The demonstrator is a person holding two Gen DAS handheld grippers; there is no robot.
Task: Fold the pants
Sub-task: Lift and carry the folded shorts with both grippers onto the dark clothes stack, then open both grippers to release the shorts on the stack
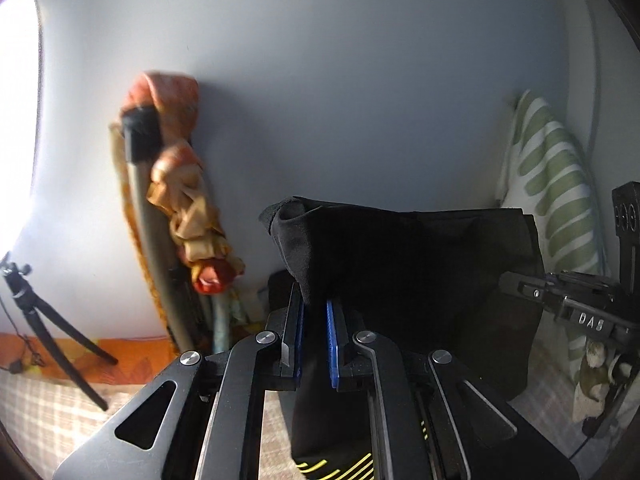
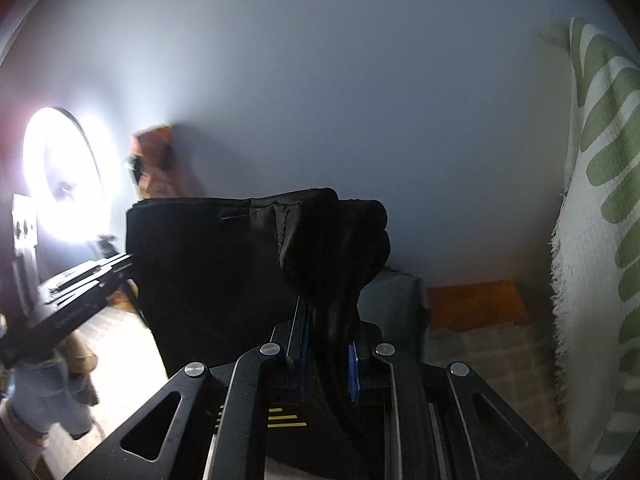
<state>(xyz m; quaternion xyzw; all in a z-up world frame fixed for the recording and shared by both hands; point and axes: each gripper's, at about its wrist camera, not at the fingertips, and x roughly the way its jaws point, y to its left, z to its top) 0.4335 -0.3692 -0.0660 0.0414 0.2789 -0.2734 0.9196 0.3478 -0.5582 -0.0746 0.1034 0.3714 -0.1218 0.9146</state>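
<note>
While the black pants [image 1: 404, 264] hung in the air before the pale wall [image 1: 340, 80], the left gripper [image 1: 314, 316] clenched one top corner and the right gripper [image 2: 328, 332] clenched the other, the cloth stretched between them above the checked bedding [image 1: 48, 408].

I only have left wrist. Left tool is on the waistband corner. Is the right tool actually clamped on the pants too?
Observer: Yes. In the right wrist view the right tool is shut on a bunched fold of the black pants.
Operator: Anything to the right of that tool? My view cuts off there.
Observer: A green-striped white cloth hangs along the right edge of that view, apart from the pants.
Operator: Where's the light coming from?
Observer: A ring light glows at far left, behind the left tool.
</note>
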